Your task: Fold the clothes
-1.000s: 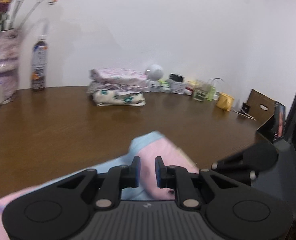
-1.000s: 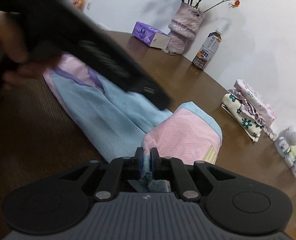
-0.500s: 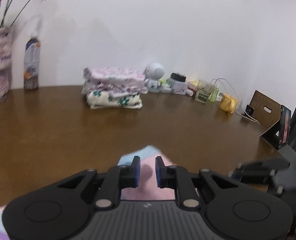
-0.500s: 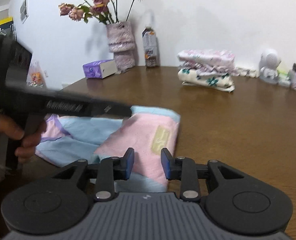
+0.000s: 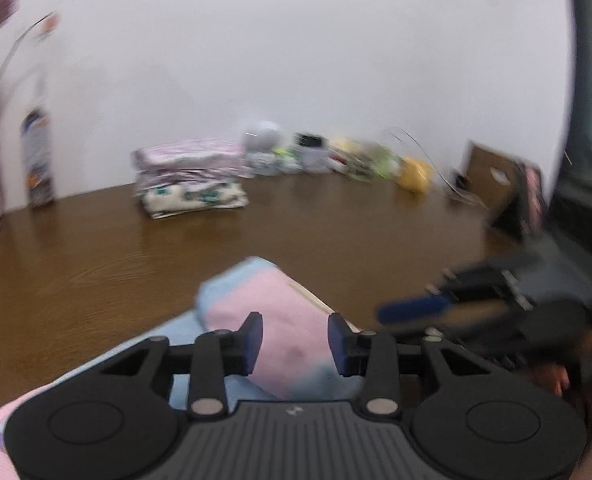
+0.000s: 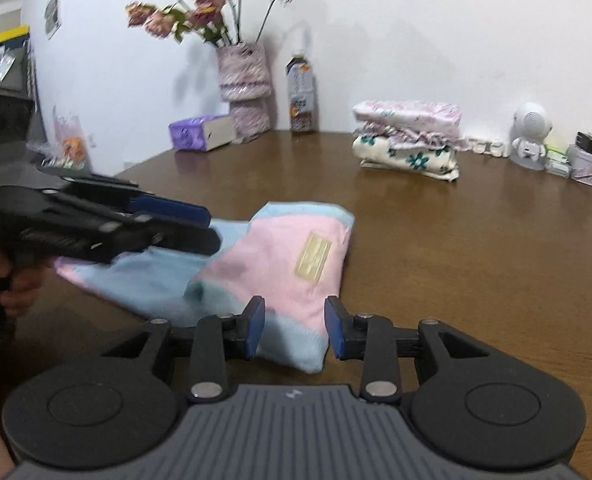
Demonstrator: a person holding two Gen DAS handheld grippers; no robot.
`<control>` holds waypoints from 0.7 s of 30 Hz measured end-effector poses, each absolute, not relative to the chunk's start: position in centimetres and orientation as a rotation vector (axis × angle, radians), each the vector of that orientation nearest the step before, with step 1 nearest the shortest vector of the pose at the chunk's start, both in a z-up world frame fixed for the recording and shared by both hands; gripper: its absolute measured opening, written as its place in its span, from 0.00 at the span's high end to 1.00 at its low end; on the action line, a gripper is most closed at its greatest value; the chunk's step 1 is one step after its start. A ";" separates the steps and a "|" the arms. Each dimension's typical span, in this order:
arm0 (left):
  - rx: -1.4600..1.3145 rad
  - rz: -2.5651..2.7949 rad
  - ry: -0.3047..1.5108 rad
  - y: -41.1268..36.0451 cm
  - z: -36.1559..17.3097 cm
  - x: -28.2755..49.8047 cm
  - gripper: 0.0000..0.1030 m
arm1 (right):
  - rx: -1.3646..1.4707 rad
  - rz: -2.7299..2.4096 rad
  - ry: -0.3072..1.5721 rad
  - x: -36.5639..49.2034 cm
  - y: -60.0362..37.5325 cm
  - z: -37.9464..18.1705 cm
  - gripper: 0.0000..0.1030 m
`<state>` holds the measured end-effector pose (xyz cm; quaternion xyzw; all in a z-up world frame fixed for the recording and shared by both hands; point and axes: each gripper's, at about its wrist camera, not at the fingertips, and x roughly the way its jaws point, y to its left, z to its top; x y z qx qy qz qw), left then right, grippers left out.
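A pink and light-blue garment [image 6: 288, 256] lies partly folded on the brown table [image 6: 475, 248], with a beige label on its pink top layer. My right gripper [image 6: 294, 328] is open just above the garment's near edge, nothing between its fingers. The left gripper [image 6: 200, 224] enters that view from the left, held by a hand, hovering over the blue part. In the left wrist view my left gripper [image 5: 295, 345] is open above the pink fold of the garment [image 5: 272, 300]. The right gripper [image 5: 419, 310] shows blurred at the right.
A stack of folded clothes [image 6: 407, 140] sits near the wall. A vase of flowers [image 6: 244, 76], a bottle [image 6: 303, 96], a purple tissue pack [image 6: 202, 132], a white toy figure [image 6: 529, 136] and small boxes [image 6: 587, 164] line the table's far side.
Both grippers have opened wider; the right one let go of the garment's edge a second ago. The folded pink layer now rests on the table. The left wrist view is blurred by motion.
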<state>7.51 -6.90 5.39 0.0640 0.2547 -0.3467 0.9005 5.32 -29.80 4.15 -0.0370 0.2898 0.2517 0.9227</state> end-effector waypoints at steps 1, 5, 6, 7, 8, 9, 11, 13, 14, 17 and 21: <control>0.181 -0.721 0.523 -7.4 5.3 6.9 0.67 | -0.096 0.523 0.603 5.0 -29.6 4.0 0.62; 0.350 -0.696 0.531 -9.7 4.1 5.7 0.74 | -0.158 0.484 0.635 4.9 -28.5 3.1 0.61; 0.374 -0.697 0.544 -10.1 3.7 5.7 0.75 | -0.168 0.465 0.645 5.1 -28.3 2.8 0.61; 0.393 -0.691 0.552 -10.5 3.3 5.6 0.76 | -0.173 0.449 0.655 5.3 -28.1 2.6 0.62; 0.415 -0.678 0.556 -10.7 2.9 5.5 0.83 | -0.160 0.436 0.662 5.6 -28.1 2.5 0.63; 0.419 -0.666 0.557 -10.8 2.6 5.4 0.88 | -0.134 0.431 0.665 5.7 -28.2 2.5 0.69; 0.426 -0.644 0.559 -10.9 2.1 5.2 0.97 | -0.082 0.427 0.662 5.9 -28.5 2.6 0.82; 0.418 -0.631 0.545 -10.9 2.0 4.8 0.98 | -0.048 0.431 0.647 5.7 -28.7 2.7 0.92; 0.415 -0.626 0.536 -11.0 2.1 4.6 0.98 | -0.031 0.432 0.641 5.6 -28.8 2.8 0.93; 0.407 -0.614 0.504 -11.0 2.5 3.9 0.89 | -0.002 0.437 0.636 5.2 -29.3 2.8 0.94; 0.398 -0.575 0.479 -10.6 3.0 3.5 0.67 | -0.003 0.427 0.622 4.8 -29.5 2.9 0.88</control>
